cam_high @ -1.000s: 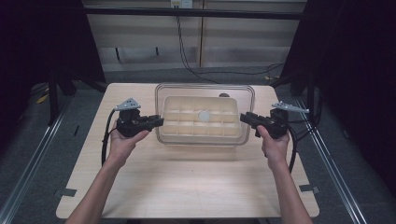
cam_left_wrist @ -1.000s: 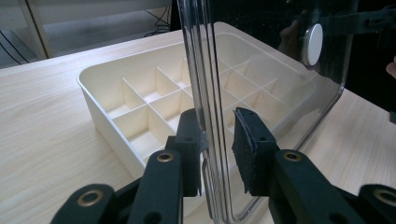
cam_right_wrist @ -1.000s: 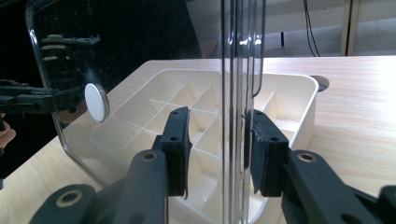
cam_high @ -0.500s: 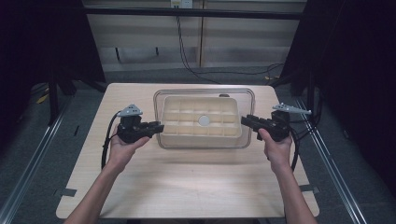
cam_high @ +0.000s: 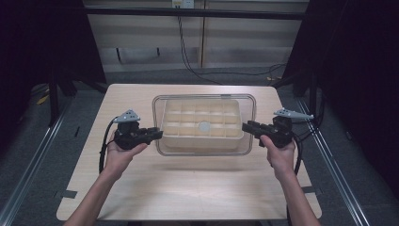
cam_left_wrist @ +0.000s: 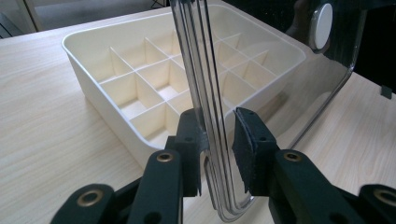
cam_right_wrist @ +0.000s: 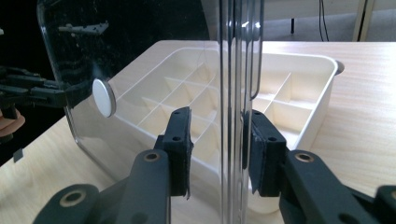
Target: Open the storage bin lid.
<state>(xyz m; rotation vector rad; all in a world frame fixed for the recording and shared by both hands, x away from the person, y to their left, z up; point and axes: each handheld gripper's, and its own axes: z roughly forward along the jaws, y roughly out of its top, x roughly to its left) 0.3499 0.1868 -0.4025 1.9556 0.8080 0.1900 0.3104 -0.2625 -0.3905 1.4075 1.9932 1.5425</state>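
A clear plastic lid (cam_high: 202, 147) with a white round knob (cam_high: 204, 126) hangs just over a cream compartment box (cam_high: 188, 117) at the middle of the table. My left gripper (cam_high: 159, 134) is shut on the lid's left rim, and my right gripper (cam_high: 244, 126) is shut on its right rim. In the left gripper view the pads (cam_left_wrist: 252, 140) pinch the lid's ribbed edge (cam_left_wrist: 210, 93), with the box (cam_left_wrist: 116, 70) behind. In the right gripper view the gripper (cam_right_wrist: 217, 135) clamps the lid (cam_right_wrist: 140, 60) edge-on, and the box (cam_right_wrist: 299, 79) lies below.
The wooden table (cam_high: 188, 188) has bare room in front of the box and on both sides. Dark floor, metal rails and cables surround it. In the right gripper view the left gripper (cam_right_wrist: 28, 91) shows at the far left.
Both grippers and the lid have shifted a little toward the near edge of the table. The box has stayed where it was.
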